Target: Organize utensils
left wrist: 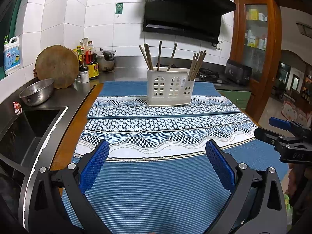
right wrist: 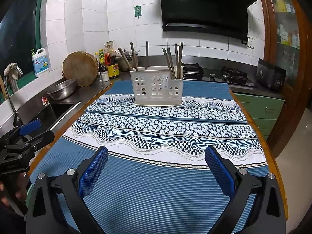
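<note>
With every chopstick [left wrist: 159, 55] seemingly being kept in the white utensil holder [left wrist: 169, 88] at twelve o'clock on the worktop [left wrist: 64, 136], both the left gripper [left wrist: 157, 156] and right gripper [right wrist: 156, 159] are being held wide and empty, so re-sorting likely requires reaching forward.

Both wrist cameras look forward, low over the placemats [left wrist: 156, 185], sharing the apparently distant utensil holder [right wrist: 157, 86].
</note>
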Action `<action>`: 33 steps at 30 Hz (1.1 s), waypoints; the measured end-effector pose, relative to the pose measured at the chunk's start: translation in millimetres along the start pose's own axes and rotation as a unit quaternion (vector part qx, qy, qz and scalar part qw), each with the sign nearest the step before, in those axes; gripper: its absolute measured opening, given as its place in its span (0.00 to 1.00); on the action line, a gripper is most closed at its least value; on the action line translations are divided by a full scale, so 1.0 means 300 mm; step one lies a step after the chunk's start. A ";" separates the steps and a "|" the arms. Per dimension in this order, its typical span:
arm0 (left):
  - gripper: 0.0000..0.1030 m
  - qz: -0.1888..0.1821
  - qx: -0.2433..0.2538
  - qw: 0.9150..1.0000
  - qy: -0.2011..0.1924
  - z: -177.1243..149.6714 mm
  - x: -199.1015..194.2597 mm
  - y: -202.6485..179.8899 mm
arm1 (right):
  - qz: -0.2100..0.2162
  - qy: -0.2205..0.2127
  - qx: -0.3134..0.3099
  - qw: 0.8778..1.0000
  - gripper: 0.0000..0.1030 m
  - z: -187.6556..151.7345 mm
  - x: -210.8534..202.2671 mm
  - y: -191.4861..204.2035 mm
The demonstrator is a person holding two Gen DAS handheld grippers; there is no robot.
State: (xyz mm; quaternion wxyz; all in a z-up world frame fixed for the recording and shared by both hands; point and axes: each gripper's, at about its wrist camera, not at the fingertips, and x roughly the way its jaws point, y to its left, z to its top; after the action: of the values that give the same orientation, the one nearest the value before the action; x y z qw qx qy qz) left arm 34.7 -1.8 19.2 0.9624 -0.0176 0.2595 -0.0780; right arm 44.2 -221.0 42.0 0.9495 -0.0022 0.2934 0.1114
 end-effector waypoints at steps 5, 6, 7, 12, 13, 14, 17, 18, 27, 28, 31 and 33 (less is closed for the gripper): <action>0.95 0.000 0.002 1.000 0.002 -0.003 0.003 -0.003 | -0.001 0.001 -0.001 1.000 0.93 -0.002 0.004 0.002; 0.95 0.000 0.002 1.000 0.003 -0.002 0.004 -0.002 | 0.000 0.002 0.000 1.000 0.93 -0.002 0.004 0.002; 0.95 0.001 0.002 1.000 0.004 -0.003 0.005 -0.003 | 0.000 0.002 -0.001 1.000 0.93 -0.002 0.004 0.001; 0.95 0.002 0.004 1.000 0.005 -0.002 0.004 -0.010 | 0.002 0.001 -0.001 1.000 0.93 0.000 0.003 0.002; 0.95 0.002 0.005 1.000 0.005 0.000 0.005 -0.008 | 0.002 0.001 -0.001 1.000 0.93 -0.001 0.003 0.002; 0.95 0.002 0.005 1.000 0.005 0.000 0.005 -0.009 | 0.002 0.001 -0.001 1.000 0.93 0.000 0.003 0.003; 0.95 0.003 0.006 1.000 0.005 0.000 0.006 -0.010 | 0.002 0.001 -0.001 1.000 0.93 0.000 0.004 0.003; 0.95 0.003 0.006 1.000 0.005 0.000 0.006 -0.011 | 0.002 0.002 -0.001 1.000 0.93 0.000 0.004 0.003; 0.95 0.003 0.008 1.000 0.010 0.000 0.021 -0.015 | 0.003 0.003 0.000 1.000 0.93 0.000 0.007 0.009; 0.95 0.003 0.008 1.000 0.011 0.000 0.022 -0.015 | 0.004 0.003 0.000 1.000 0.93 -0.001 0.008 0.007; 0.95 0.002 0.008 1.000 0.011 0.001 0.020 -0.016 | 0.003 0.005 -0.001 1.000 0.93 -0.002 0.015 0.009; 0.95 0.003 0.008 1.000 0.011 0.000 0.021 -0.016 | 0.004 0.005 -0.001 1.000 0.93 -0.004 0.018 0.010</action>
State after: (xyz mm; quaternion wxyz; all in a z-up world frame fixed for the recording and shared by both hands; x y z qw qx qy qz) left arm 39.2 -7.4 16.4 0.9599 -0.0082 0.2696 -0.0771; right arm 47.4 -217.1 38.2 0.9474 -0.0030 0.2984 0.1156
